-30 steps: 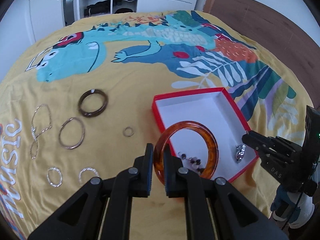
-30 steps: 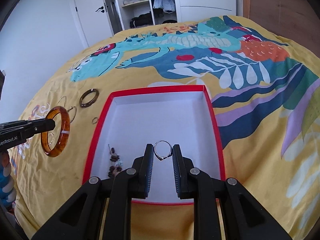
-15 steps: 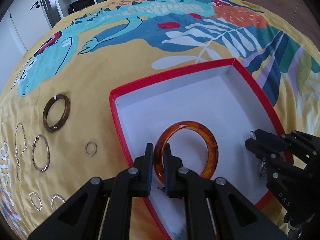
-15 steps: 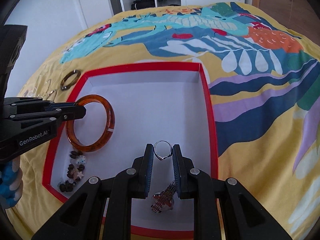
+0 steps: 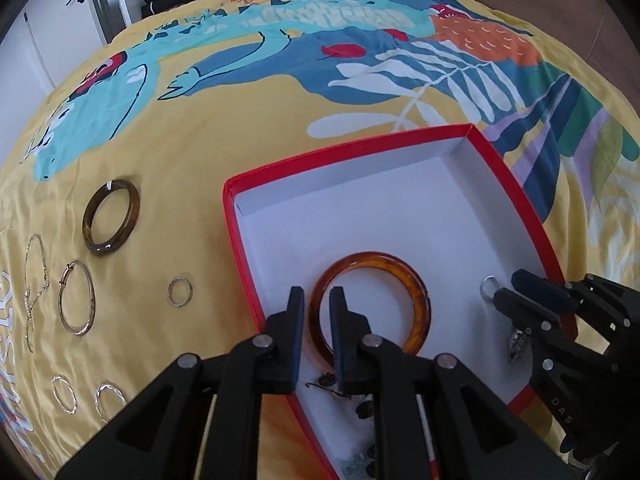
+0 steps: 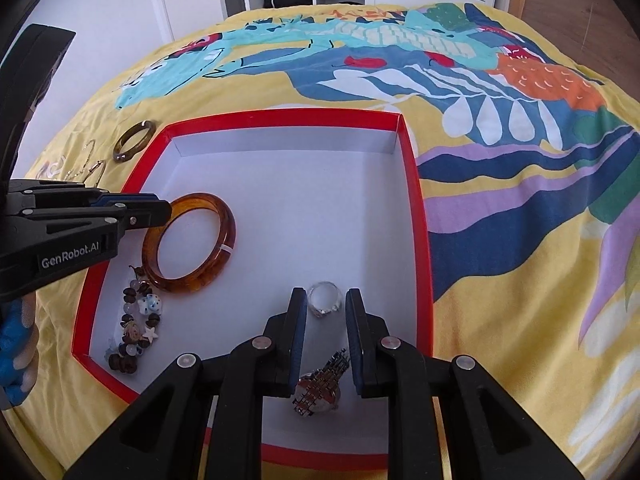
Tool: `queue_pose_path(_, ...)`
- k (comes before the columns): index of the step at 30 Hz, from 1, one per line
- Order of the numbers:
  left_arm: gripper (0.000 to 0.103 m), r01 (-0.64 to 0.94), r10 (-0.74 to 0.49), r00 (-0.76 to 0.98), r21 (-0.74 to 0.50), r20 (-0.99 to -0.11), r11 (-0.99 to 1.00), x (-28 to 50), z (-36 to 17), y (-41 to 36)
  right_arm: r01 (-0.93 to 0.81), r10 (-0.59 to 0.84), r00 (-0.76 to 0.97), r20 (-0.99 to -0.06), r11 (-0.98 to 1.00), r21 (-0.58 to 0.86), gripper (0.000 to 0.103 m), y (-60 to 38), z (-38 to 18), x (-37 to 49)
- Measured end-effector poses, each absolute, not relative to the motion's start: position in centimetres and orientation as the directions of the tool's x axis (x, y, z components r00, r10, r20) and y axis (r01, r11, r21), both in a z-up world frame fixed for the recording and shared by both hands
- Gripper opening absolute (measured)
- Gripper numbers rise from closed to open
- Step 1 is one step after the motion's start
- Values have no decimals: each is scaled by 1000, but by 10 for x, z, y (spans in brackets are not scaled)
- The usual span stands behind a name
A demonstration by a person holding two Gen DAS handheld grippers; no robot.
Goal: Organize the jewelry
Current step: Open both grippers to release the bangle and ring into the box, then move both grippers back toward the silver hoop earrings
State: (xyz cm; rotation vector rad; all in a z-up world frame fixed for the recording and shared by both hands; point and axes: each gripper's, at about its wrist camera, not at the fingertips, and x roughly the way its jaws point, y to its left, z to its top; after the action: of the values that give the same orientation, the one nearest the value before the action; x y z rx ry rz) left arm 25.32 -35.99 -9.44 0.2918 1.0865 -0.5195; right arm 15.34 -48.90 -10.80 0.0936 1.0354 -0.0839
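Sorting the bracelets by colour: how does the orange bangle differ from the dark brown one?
The orange bangle is a bright, translucent amber; the brown bangle is a dark, murky olive-brown. The orange bangle is inside the red box, between the fingers of the left gripper; the brown bangle lies on the bedspread outside the box, with nothing touching it. Both are plain, thick, glossy rings.

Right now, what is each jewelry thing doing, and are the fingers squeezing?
Red box: open, no lid.
Orange bangle: in the box, rim between the left gripper fingers; squeeze unclear.
Silver ring: pinched by the right gripper.
Bead bracelet: lying in the box.
Watch: lying in the box.
Brown bangle: flat on the bedspread.
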Motion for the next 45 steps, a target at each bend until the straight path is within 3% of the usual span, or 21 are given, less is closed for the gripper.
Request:
queue_pose_path(12, 15, 528, -323, 444, -47, -836, 848, 207, -21, -309, 167, -53, 590, -805, 984, 57, 23, -477, -43, 104)
queue_pose_path(20, 16, 454, -279, 508, -21, -815, 891, 173, 12, -214, 141, -36, 666, -745, 987, 78, 24, -437, 13, 68)
queue_pose_path(25, 24, 377, -231, 553, -7, -800, 926, 154, 29, -141, 103, -9, 699, -715, 991, 88, 26, -404, 37, 53)
queue_pose_path(35, 26, 218, -142, 643, 2, -752, 976, 127, 56, -34, 14, 61, 729, -682, 995, 103, 29, -338, 60, 40)
queue_pose_path(45, 26, 181, -135, 639, -22, -757, 983, 126, 46, -3, -65, 119, 712, -692, 992, 104, 30, -286, 58, 44)
